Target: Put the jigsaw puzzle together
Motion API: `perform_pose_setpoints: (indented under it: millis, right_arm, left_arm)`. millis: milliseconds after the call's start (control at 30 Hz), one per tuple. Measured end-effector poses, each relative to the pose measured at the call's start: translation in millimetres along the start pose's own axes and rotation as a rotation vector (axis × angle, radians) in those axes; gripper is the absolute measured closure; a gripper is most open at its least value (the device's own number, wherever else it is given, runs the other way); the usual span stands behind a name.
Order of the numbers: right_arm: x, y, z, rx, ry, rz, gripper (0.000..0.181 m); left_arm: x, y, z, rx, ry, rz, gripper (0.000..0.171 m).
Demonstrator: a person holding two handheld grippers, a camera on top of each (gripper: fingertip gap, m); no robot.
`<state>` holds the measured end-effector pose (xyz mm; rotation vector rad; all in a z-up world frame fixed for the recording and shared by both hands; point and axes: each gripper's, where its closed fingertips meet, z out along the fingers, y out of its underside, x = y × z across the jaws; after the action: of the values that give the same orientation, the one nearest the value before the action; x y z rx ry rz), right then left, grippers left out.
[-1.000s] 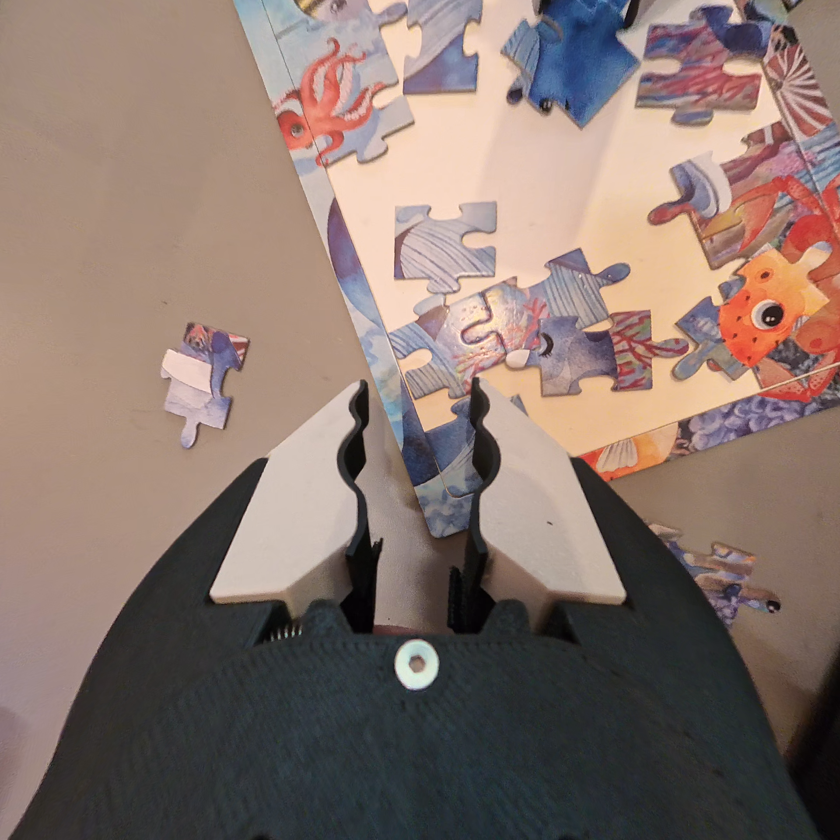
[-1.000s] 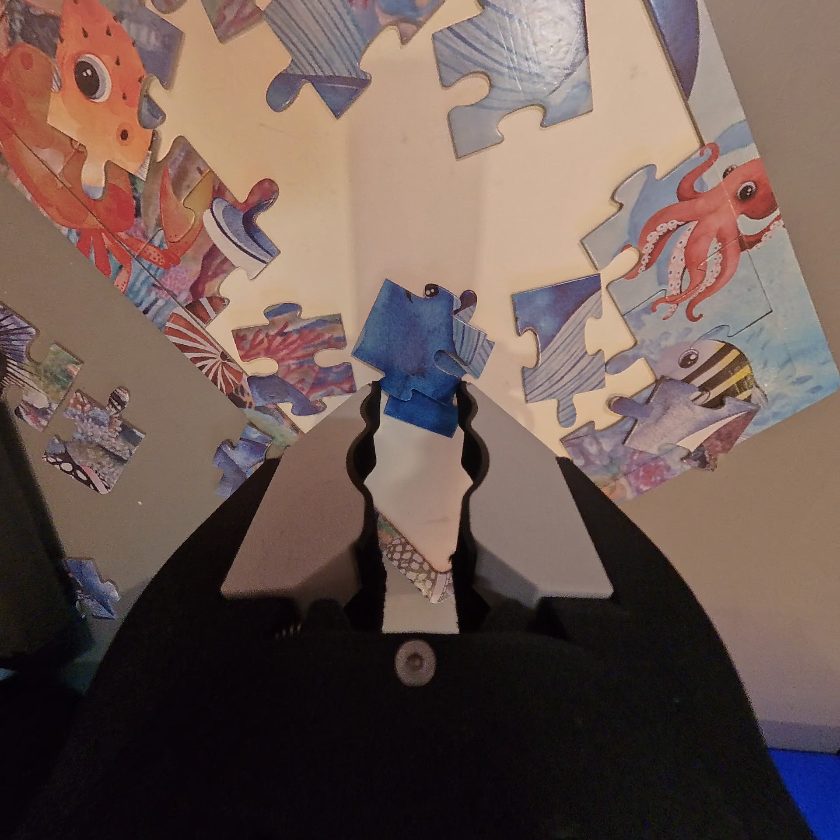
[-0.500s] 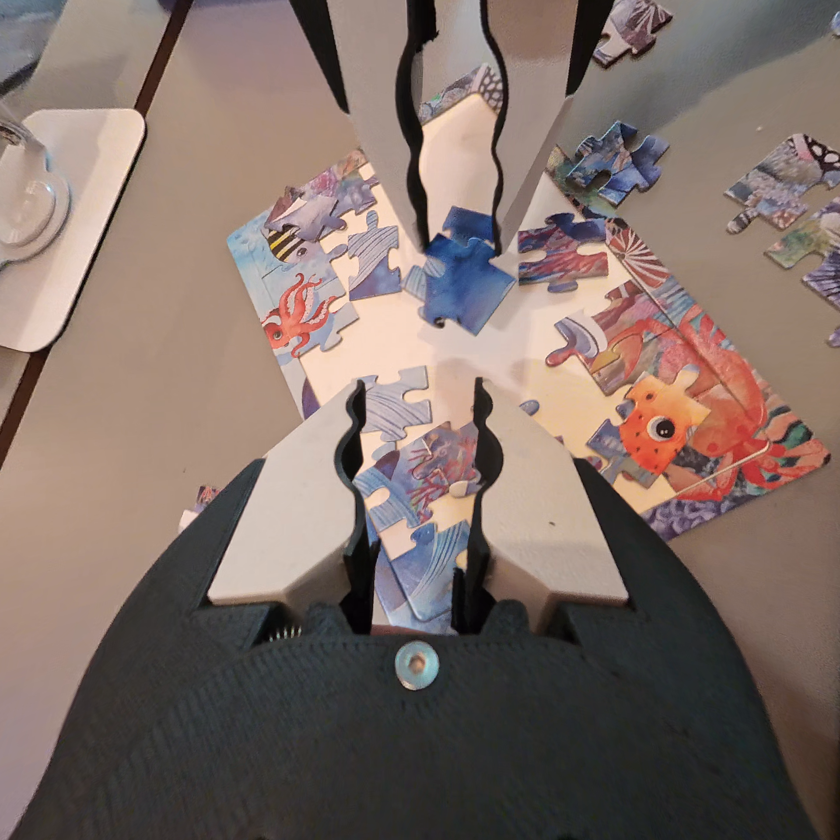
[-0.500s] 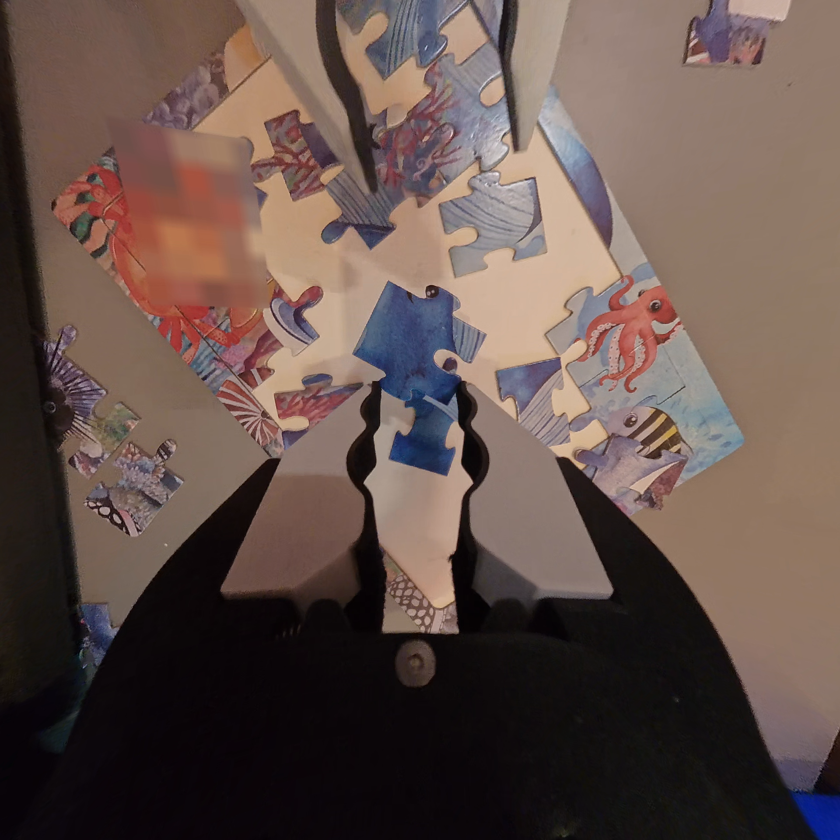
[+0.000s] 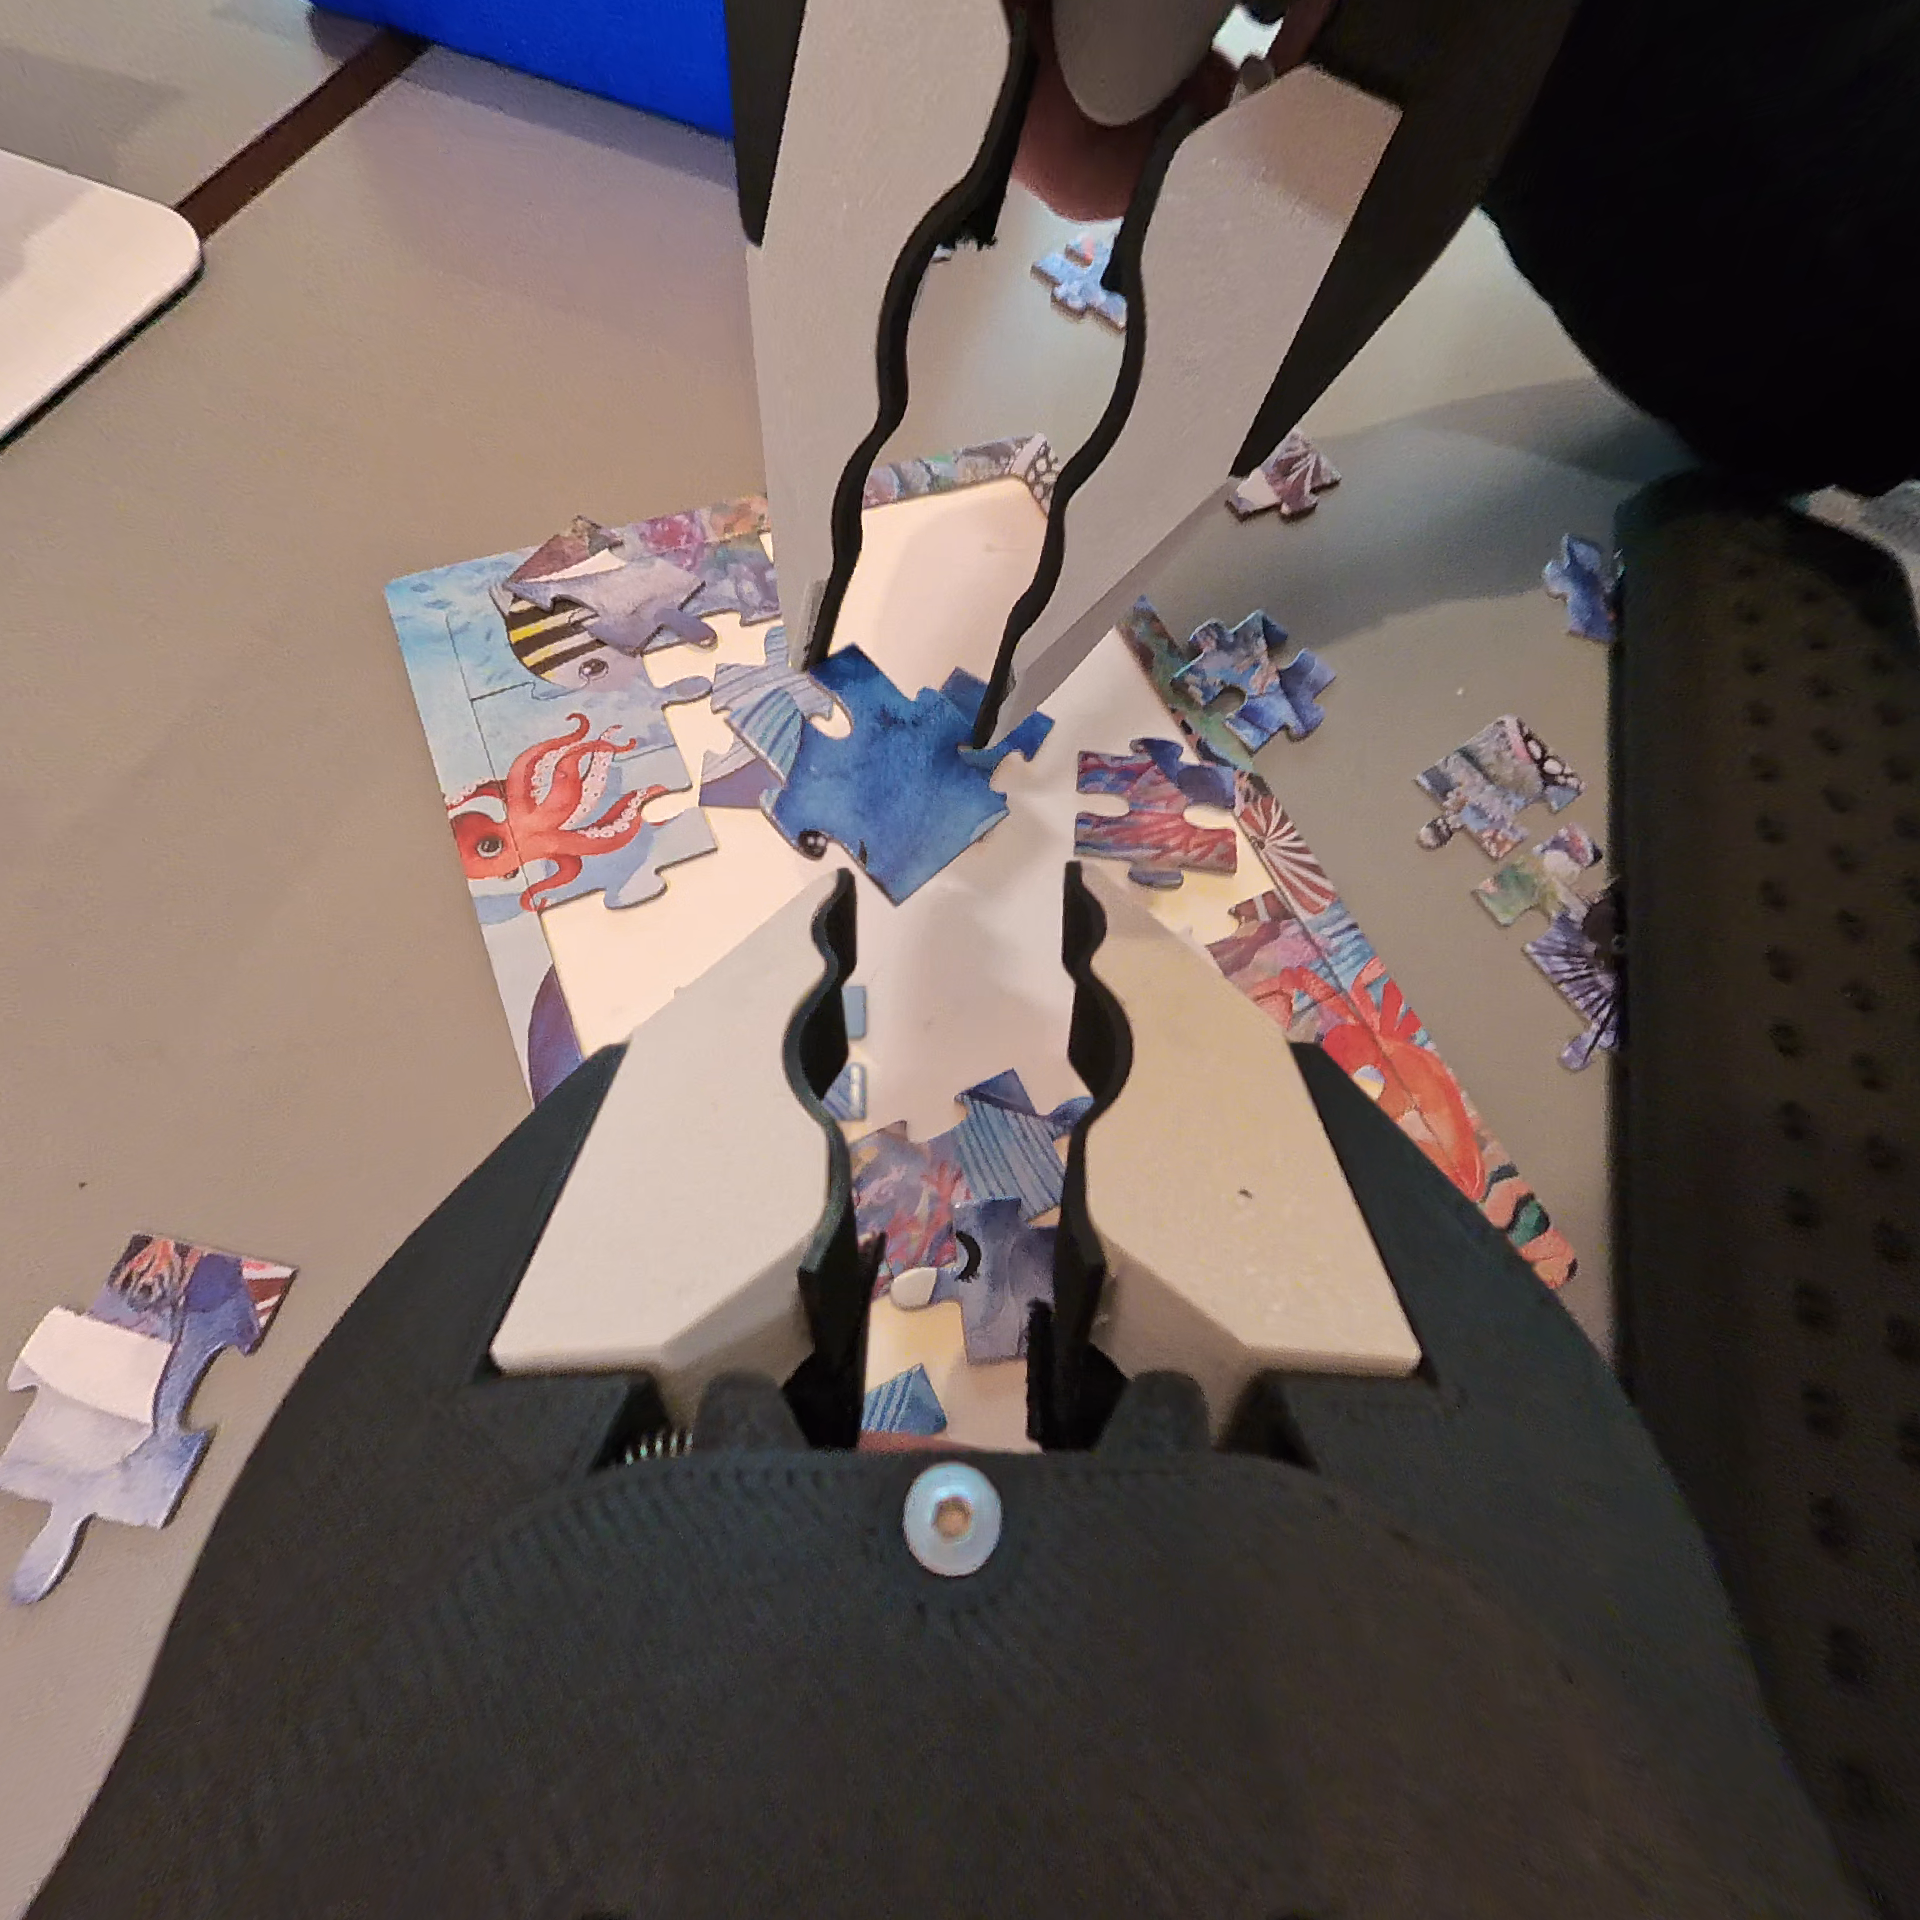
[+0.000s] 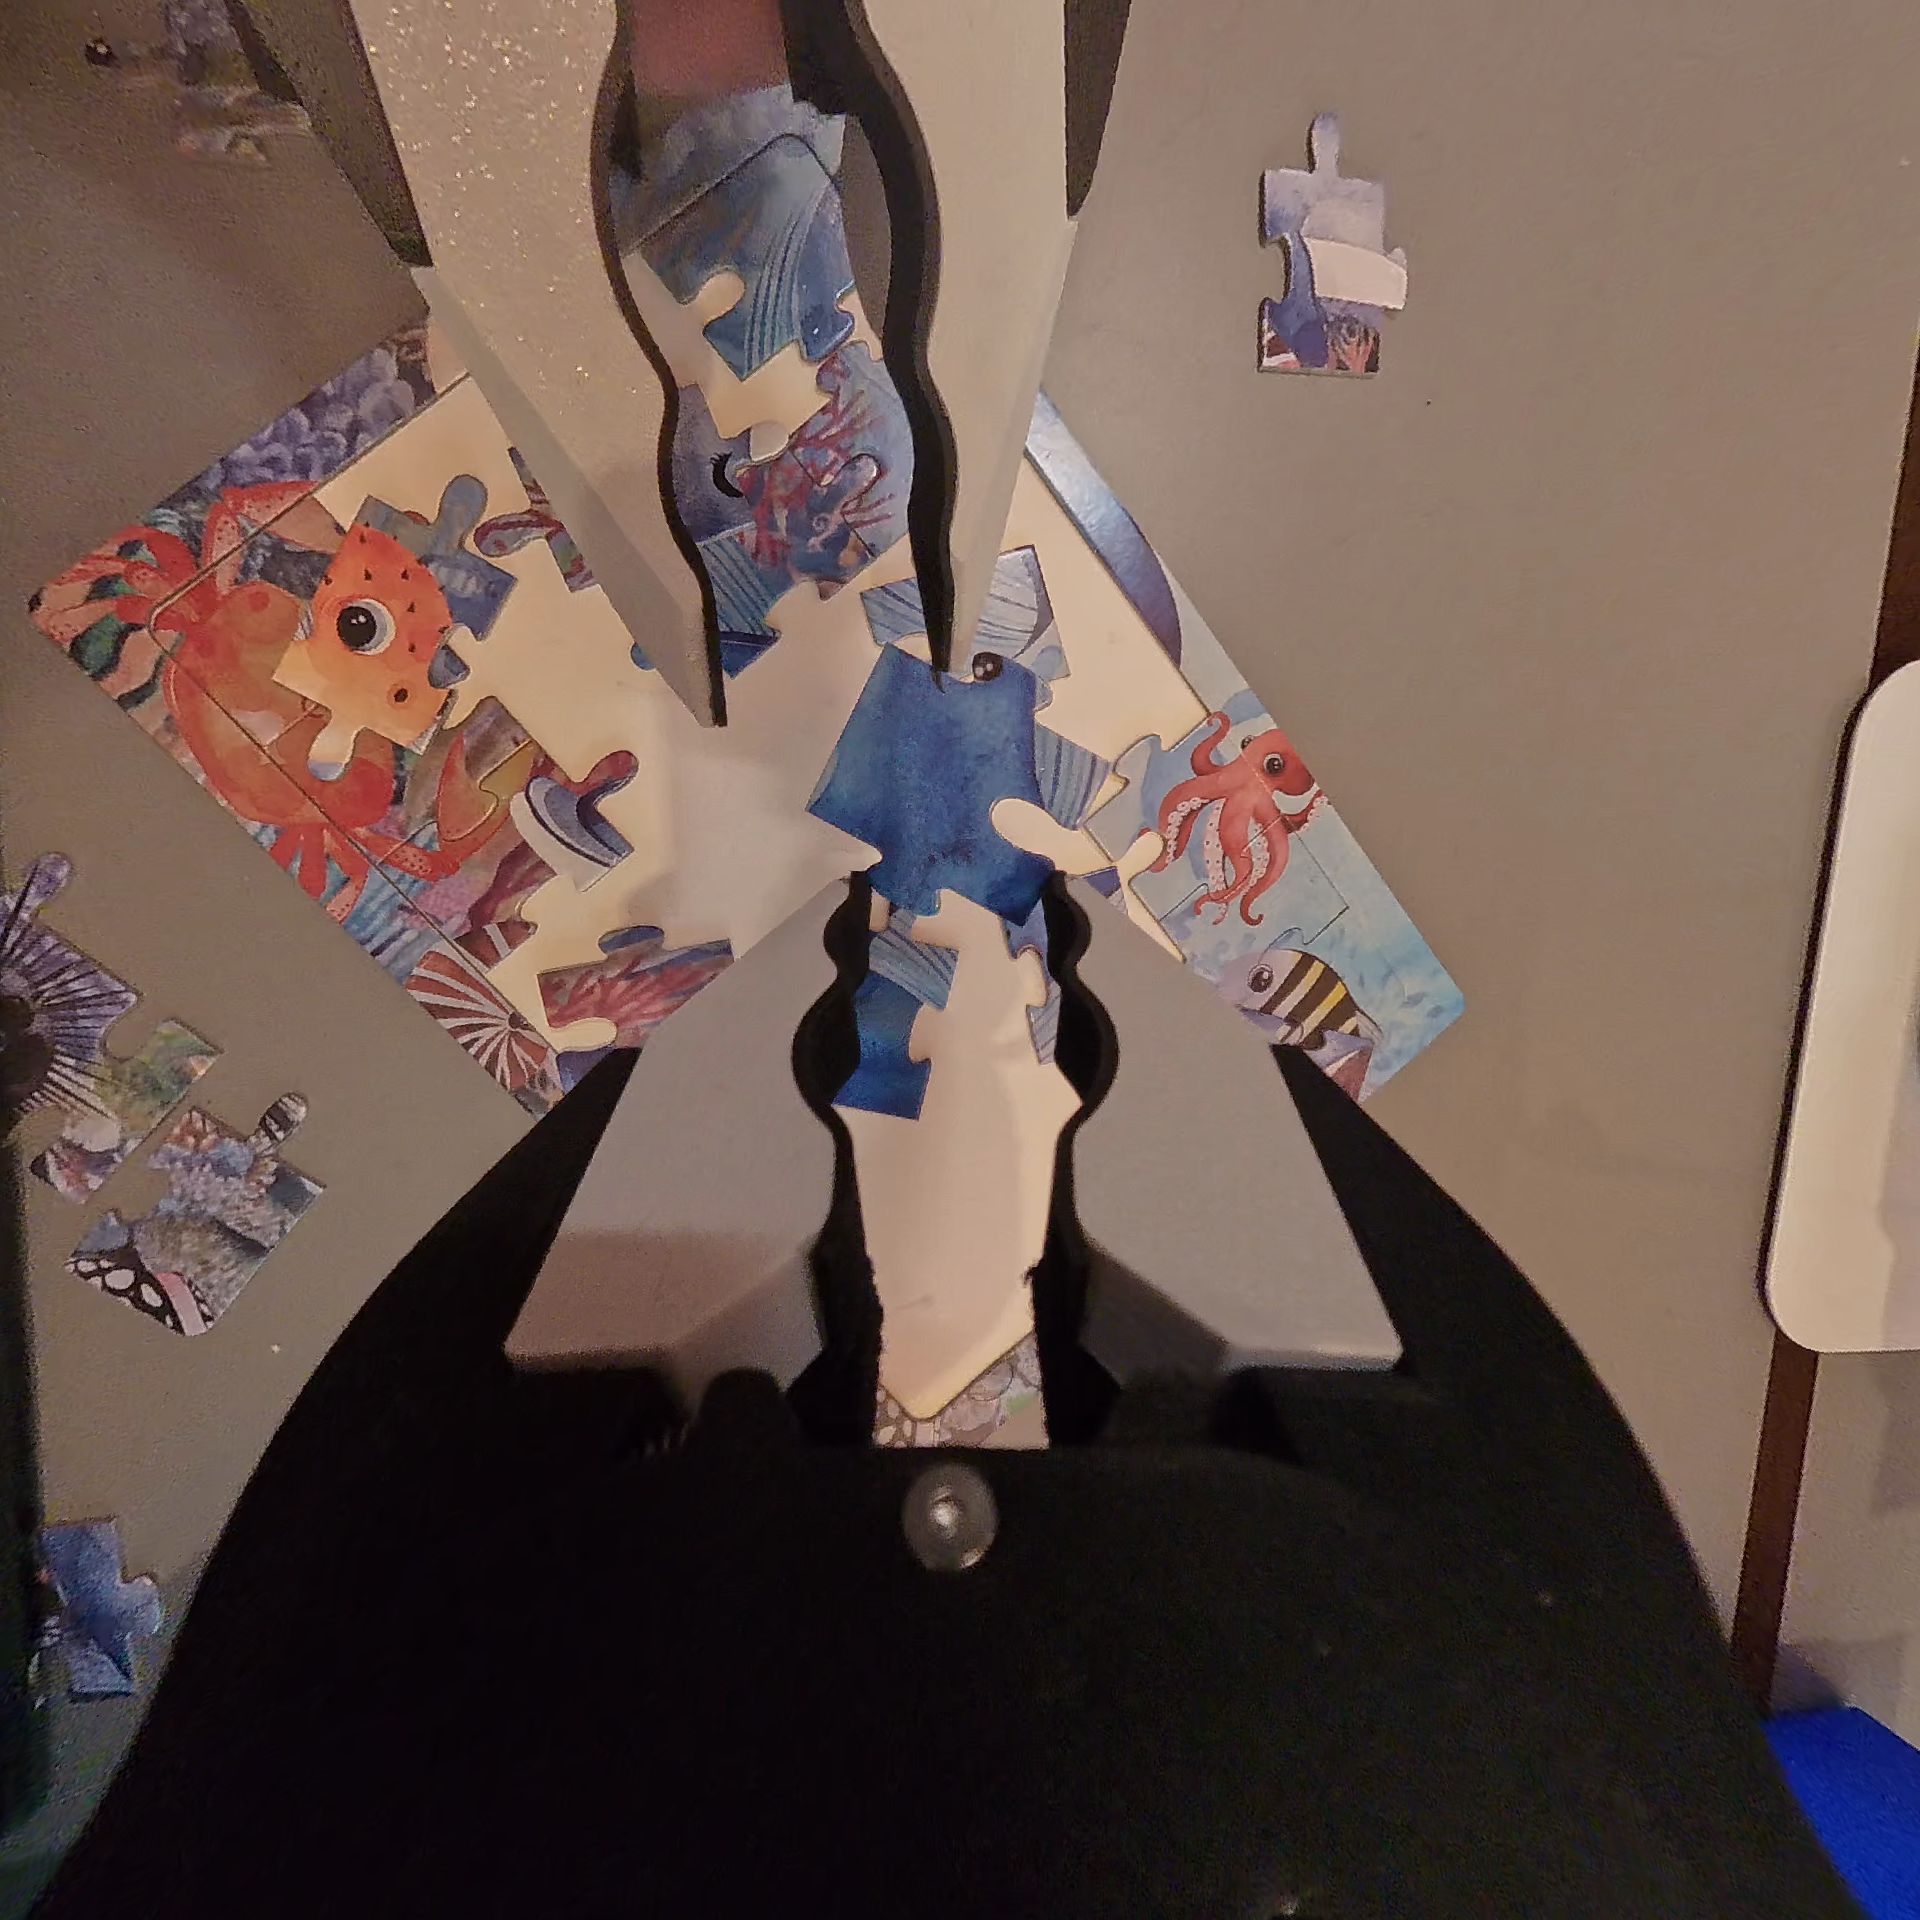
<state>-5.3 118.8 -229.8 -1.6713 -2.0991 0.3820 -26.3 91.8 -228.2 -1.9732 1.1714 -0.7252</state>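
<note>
Jigsaw puzzle board (image 5: 582,966), a flat cardboard tray with a cream floor and a printed sea border, lies on the grey matte table (image 5: 312,520), probably so that pieces slide in flat. Both grippers meet over it from opposite sides. The right gripper (image 6: 951,894) has its grey fingers apart around the deep blue cardboard piece (image 6: 930,790), touching but not clamping it. The left gripper (image 5: 951,894) is also parted and holds nothing. 1 loose pale piece (image 5: 135,1382) lies outside.
</note>
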Motion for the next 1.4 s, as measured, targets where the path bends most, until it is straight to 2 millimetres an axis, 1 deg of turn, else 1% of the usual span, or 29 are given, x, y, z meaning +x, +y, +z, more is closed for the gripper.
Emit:
perform_pose_setpoints:
  millis: [167, 267, 500, 700, 733, 767, 833, 1000, 1033, 1100, 1167, 1233, 1300, 1333, 1400]
  right_arm:
    - [5, -2, -1, 0.013, 0.033, -0.011, 0.149]
    - [6, -5, -1, 0.021, 0.046, -0.019, 0.149]
    - [6, -9, -4, 0.049, 0.056, -0.031, 0.149]
    - [4, -7, -4, 0.034, 0.052, -0.042, 0.149]
    - [4, -6, -4, 0.034, 0.048, -0.041, 0.149]
    - [1, -5, -5, 0.029, 0.031, -0.041, 0.168]
    - [0, 0, -4, 0.013, 0.014, -0.032, 0.173]
    - [-6, 10, 4, -0.046, -0.026, -0.024, 0.173]
    - [-7, 11, 5, -0.052, -0.029, -0.017, 0.171]
    - [-7, 9, 5, -0.037, -0.038, -0.002, 0.163]
    - [-3, 5, 2, -0.016, -0.02, 0.012, 0.149]
    - [-2, -4, -2, 0.038, -0.019, 0.019, 0.142]
    - [-7, -11, -2, 0.073, -0.044, 0.011, 0.145]
    - [-12, -12, 0, 0.07, -0.06, -0.001, 0.153]
    - [-18, -11, 4, 0.056, -0.084, -0.023, 0.159]
  left_arm:
    - [-2, -14, -6, 0.085, 0.021, -0.059, 0.14]
    - [-7, -15, -6, 0.095, 0.005, -0.081, 0.144]
    - [-12, -23, -10, 0.159, 0.018, -0.134, 0.162]
    - [-11, -20, -7, 0.144, 0.03, -0.14, 0.164]
    - [-11, -20, -7, 0.143, 0.03, -0.141, 0.167]
    - [-12, -19, -7, 0.141, 0.028, -0.14, 0.171]
    - [-12, -19, -9, 0.138, 0.029, -0.141, 0.171]
    - [-13, -17, -11, 0.13, 0.025, -0.141, 0.171]
    - [-13, -16, -10, 0.122, 0.025, -0.137, 0.171]
    - [-14, -13, -10, 0.105, 0.016, -0.124, 0.171]
    - [-15, -7, -9, 0.071, -0.002, -0.099, 0.171]
    - [-13, 0, -7, 0.023, -0.016, -0.039, 0.171]
    - [-7, 1, -5, 0.004, -0.007, 0.0, 0.171]
    - [-6, 1, -4, -0.006, -0.013, 0.016, 0.171]
    - [-4, 2, -2, -0.019, -0.017, 0.05, 0.171]
